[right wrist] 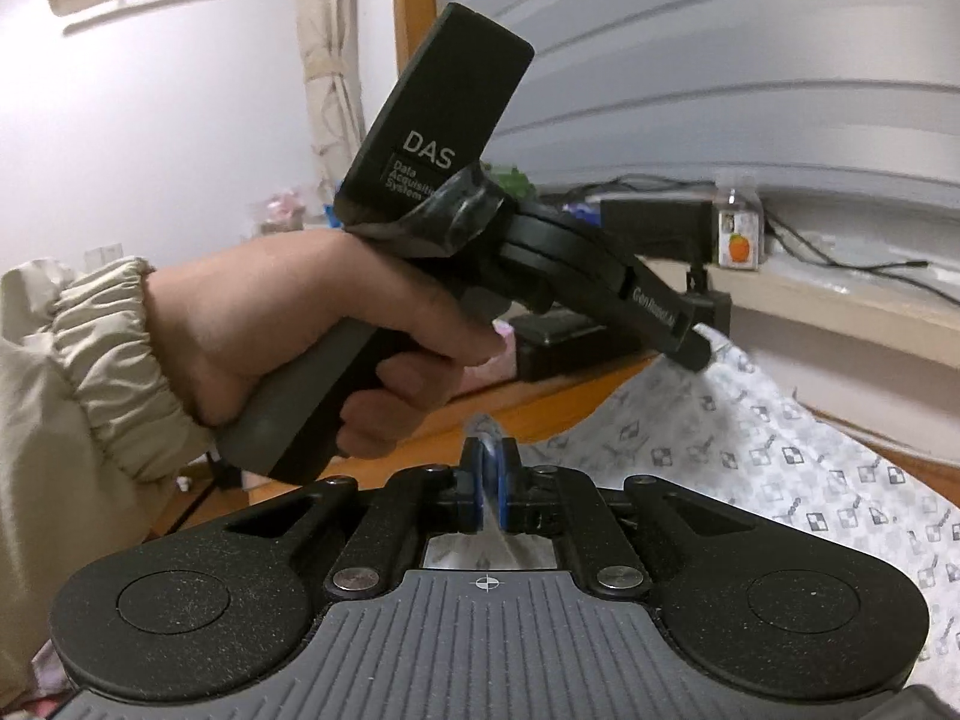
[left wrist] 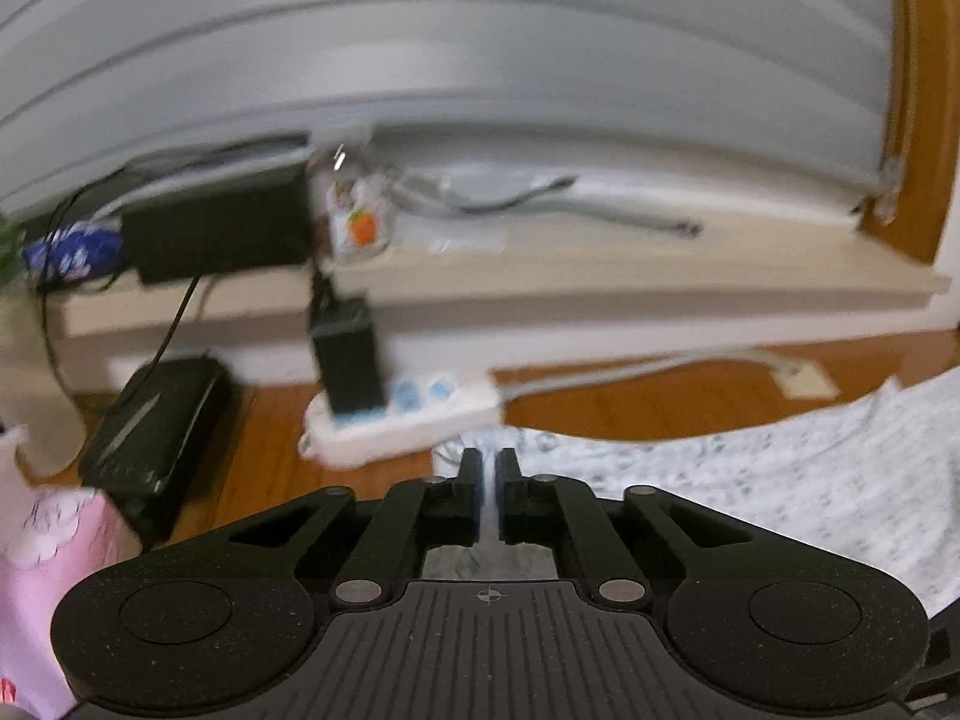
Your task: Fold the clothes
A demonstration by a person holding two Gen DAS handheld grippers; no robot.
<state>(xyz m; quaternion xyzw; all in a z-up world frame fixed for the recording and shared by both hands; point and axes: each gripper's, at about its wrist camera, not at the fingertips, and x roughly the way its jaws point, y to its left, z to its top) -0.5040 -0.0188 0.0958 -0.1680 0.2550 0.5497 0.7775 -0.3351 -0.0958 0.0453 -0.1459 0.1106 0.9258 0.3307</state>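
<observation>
White patterned garment [right wrist: 750,450] (lifted), pinched by left claw [left wrist: 489,468], right claw [right wrist: 491,462]

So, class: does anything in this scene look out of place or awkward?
Yes: a white power strip with a bulky black adapter lies on the wooden floor, beside the white patterned garment both hand-held grippers pinch.

grey shuttered window [left wrist: 480,60] above a pale ledge [left wrist: 600,264], wooden floor [left wrist: 660,402], white wall [right wrist: 150,120] beside a wooden frame [right wrist: 414,0]
</observation>
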